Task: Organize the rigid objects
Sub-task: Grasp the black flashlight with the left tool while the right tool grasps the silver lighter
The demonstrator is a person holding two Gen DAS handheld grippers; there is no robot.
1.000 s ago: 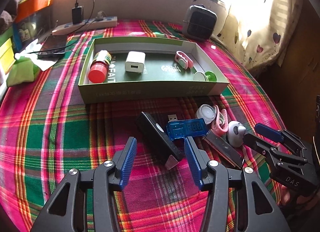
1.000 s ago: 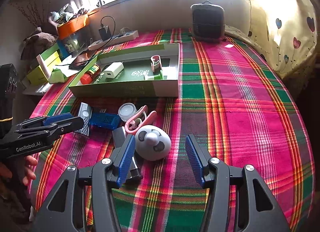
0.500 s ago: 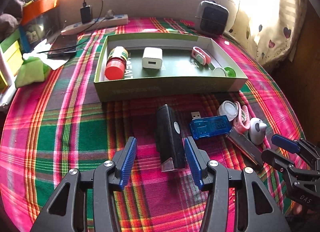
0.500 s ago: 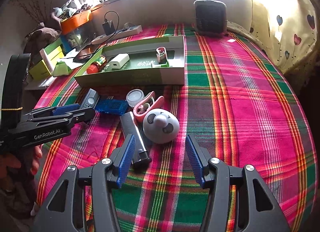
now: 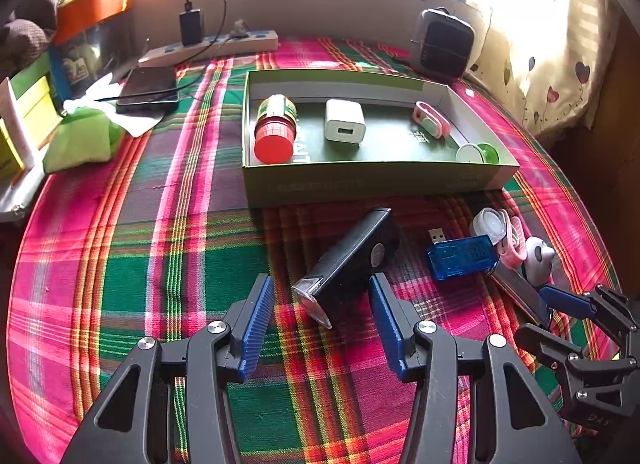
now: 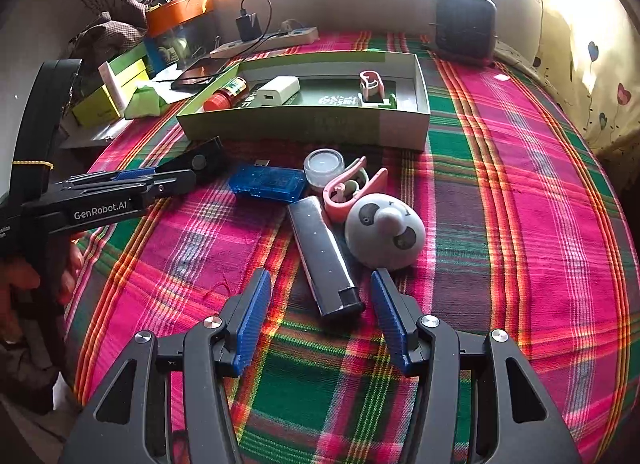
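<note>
Black rectangular plastic torch: rigid, light, likely slippery; best pinched across long flat sides. Left gripper agape around it, right gripper agape, empty.

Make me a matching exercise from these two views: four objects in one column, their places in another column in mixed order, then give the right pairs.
Objects
1. red-capped bottle
2. black flashlight
3. dark lighter
4. blue USB tester

Places
A. on the cloth between the open fingers of the right gripper
B. on the cloth between the flashlight and the pink clip
C. lying at the left end of the green box
D. on the cloth between the open fingers of the left gripper

Pairs: 1-C, 2-D, 3-A, 4-B
</note>
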